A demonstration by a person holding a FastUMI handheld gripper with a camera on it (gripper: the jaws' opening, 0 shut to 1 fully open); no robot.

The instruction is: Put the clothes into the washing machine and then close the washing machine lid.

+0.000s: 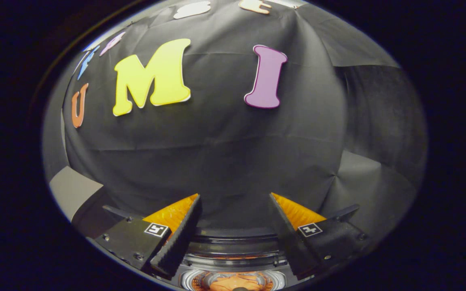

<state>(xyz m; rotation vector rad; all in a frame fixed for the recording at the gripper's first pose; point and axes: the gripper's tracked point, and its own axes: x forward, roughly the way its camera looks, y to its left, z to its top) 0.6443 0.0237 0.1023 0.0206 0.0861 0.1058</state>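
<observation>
Orange cloth [233, 282] sits down in the washer's [233, 258] round open drum, right below the fingers [235, 202], which are spread wide, holding nothing.

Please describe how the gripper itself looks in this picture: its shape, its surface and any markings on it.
The gripper has two wedge-shaped fingers that narrow toward their tips, with ribbed inner faces. Each finger sits in a dark angular mount fastened with small screws. On each mount is a small square black-and-white marker. The fingers stand apart with nothing between them.
</observation>
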